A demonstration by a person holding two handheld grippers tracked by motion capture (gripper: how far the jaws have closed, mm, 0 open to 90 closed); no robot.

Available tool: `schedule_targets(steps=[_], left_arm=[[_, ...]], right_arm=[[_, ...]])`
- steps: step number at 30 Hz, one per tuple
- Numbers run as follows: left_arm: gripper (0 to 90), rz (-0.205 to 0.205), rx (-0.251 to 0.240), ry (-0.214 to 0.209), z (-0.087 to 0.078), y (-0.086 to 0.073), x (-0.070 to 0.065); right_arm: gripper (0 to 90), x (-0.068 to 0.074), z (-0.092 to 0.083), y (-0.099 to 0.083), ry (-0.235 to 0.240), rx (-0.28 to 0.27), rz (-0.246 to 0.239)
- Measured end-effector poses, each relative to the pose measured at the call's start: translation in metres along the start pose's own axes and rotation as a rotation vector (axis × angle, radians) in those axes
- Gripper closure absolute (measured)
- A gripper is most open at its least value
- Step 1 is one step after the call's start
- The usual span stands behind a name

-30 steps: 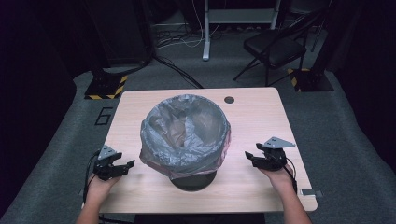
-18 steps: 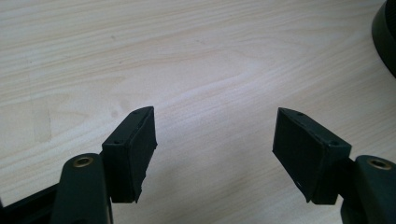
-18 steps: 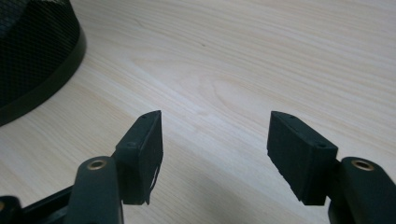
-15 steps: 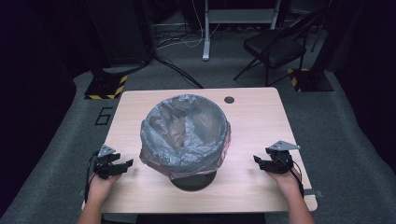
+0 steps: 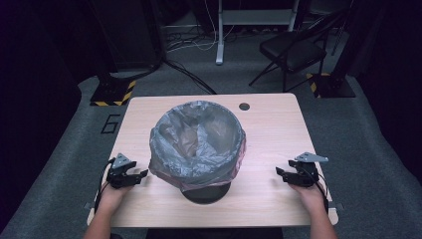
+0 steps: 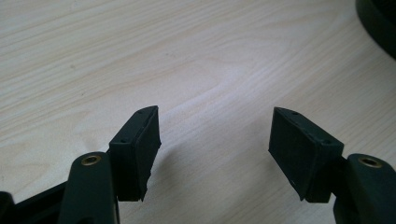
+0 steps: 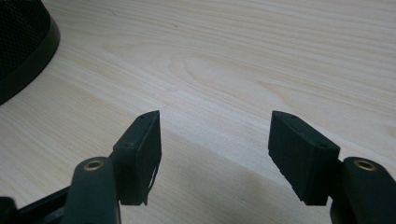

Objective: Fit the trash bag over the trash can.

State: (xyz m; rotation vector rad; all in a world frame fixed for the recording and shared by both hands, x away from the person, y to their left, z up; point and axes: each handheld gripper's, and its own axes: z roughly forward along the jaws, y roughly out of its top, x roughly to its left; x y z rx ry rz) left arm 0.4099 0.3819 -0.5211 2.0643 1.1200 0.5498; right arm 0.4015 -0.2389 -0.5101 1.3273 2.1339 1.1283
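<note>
A black mesh waste bin (image 5: 206, 191) stands at the middle of the wooden table (image 5: 268, 129), lined with a grey plastic bag (image 5: 196, 142) folded over its rim. My left gripper (image 5: 142, 174) rests on the table to the bin's left, open, with bare wood between its jaws (image 6: 215, 140). To the bin's right, farther from it, my right gripper (image 5: 280, 173) lies low on the table, open and holding nothing (image 7: 215, 140). The bin's base shows at the top right corner of the left gripper view (image 6: 378, 21) and at the top left of the right gripper view (image 7: 23, 51).
A round cable hole (image 5: 244, 106) sits in the table's far edge. Beyond the table stand a black folding chair (image 5: 293, 50), a stand with a striped base (image 5: 112, 92) and loose cables on the grey floor.
My right gripper has moved away from the bin toward the table's right front and dropped lower. The left gripper has barely shifted.
</note>
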Motion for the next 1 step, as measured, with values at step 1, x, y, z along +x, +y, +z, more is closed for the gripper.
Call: schedule_targets(steps=[1], left_arm=[[33.4,-0.001,-0.002,-0.002,0.0001,-0.0001,0.0003]], right_arm=[[33.0,-0.0003,-0.0002,-0.0010,0.007,-0.002,0.005]])
